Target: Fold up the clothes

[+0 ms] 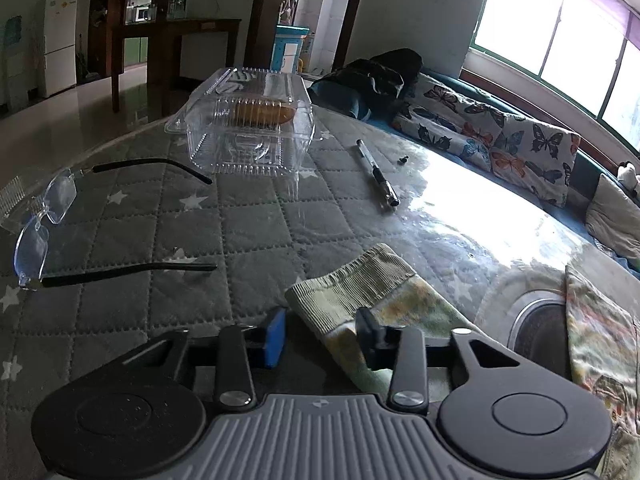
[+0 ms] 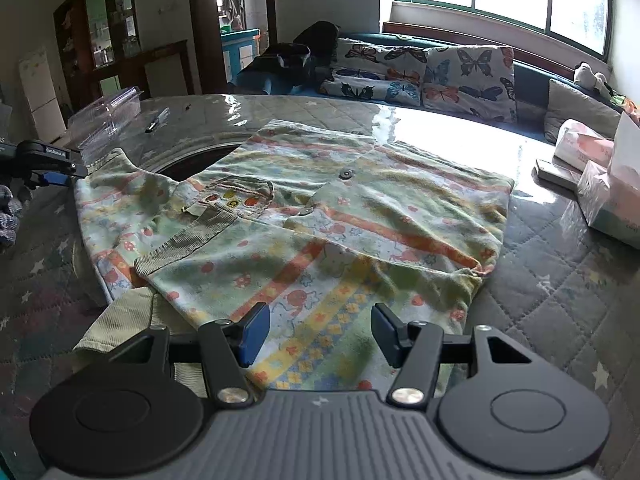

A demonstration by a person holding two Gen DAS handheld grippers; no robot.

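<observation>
A small pastel jacket (image 2: 320, 216) with orange and green print, corduroy cuffs, a chest pocket and buttons lies spread flat on the quilted table. Its left sleeve ends in a green corduroy cuff (image 1: 352, 284). My left gripper (image 1: 324, 336) is open and straddles that sleeve just behind the cuff, with the cloth lying between its fingers. In the right wrist view the left gripper (image 2: 60, 174) shows at the far left edge, by the same cuff. My right gripper (image 2: 320, 332) stands open just above the jacket's near edge, holding nothing.
Spectacles (image 1: 44, 216), a clear plastic box (image 1: 248, 128) with a pastry inside and a pen (image 1: 378, 174) lie beyond the sleeve. A round metal-rimmed recess (image 1: 540, 328) sits partly under the jacket. Tissue packs (image 2: 608, 184) stand at the right. Butterfly cushions (image 2: 440, 76) line the sofa behind.
</observation>
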